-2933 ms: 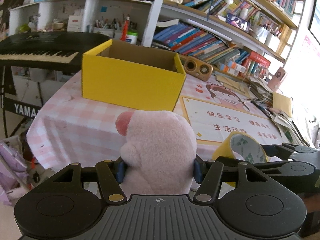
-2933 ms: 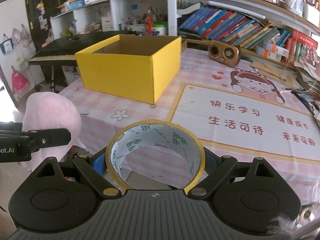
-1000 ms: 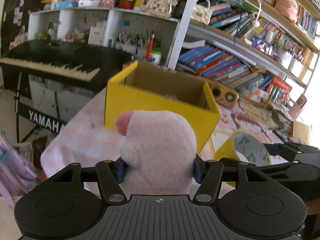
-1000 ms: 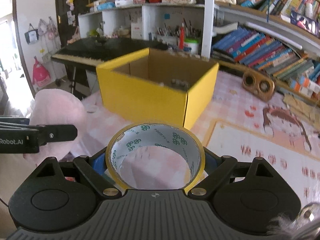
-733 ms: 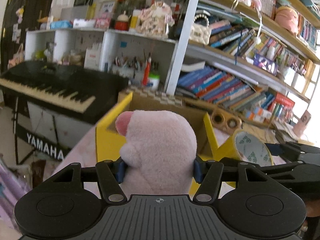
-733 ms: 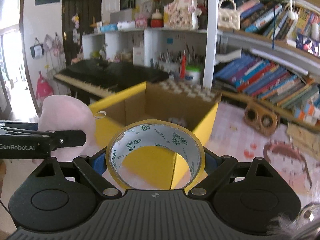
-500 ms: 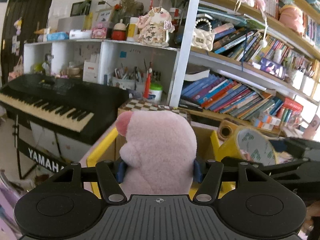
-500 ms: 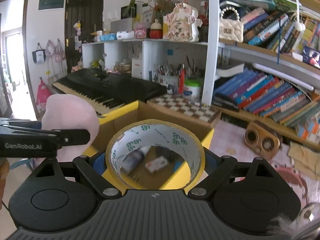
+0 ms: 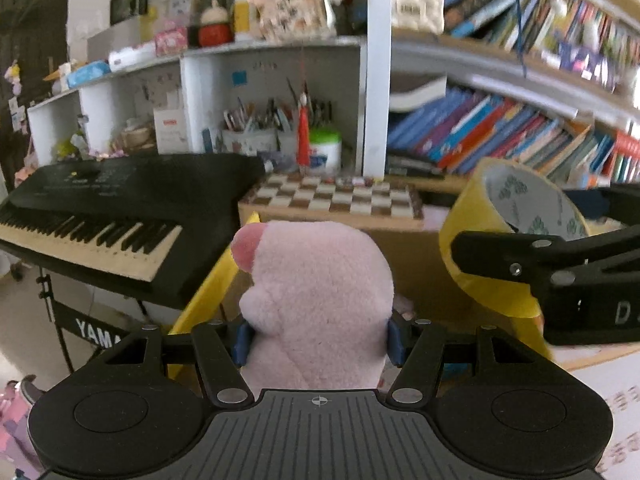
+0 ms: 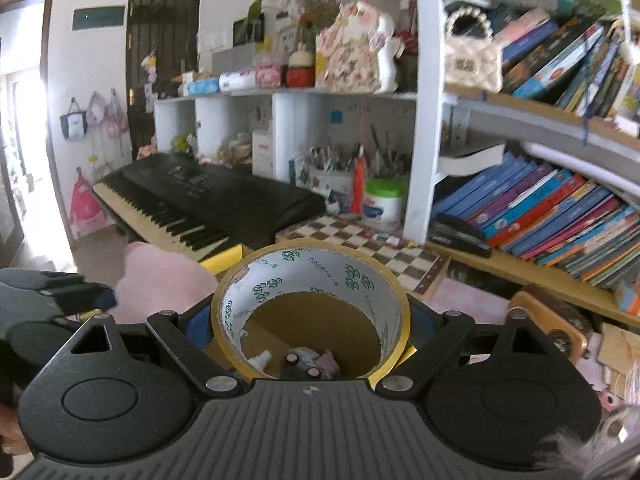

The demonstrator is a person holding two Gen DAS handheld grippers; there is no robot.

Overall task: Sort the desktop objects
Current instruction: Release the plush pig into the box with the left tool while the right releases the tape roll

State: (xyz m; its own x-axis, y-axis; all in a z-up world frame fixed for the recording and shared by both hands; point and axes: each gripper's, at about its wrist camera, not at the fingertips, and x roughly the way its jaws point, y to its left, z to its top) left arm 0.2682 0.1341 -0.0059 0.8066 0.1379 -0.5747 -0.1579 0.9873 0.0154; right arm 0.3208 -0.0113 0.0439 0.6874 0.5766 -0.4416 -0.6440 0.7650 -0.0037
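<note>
Left gripper (image 9: 318, 338) is clamping a pink plush toy (image 9: 320, 300) between its blue pads, holding it over the near-left edge of the open yellow cardboard box (image 9: 208, 292). Right gripper (image 10: 310, 316) is gripping a yellow-rimmed roll of clear tape (image 10: 310, 308), jaws wide around it, above the box interior; small items are showing through the roll's core.

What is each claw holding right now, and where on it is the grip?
Left claw: pink plush toy, squeezed across its lower sides. Right claw: roll of yellow tape, clamped across its outer rim.
</note>
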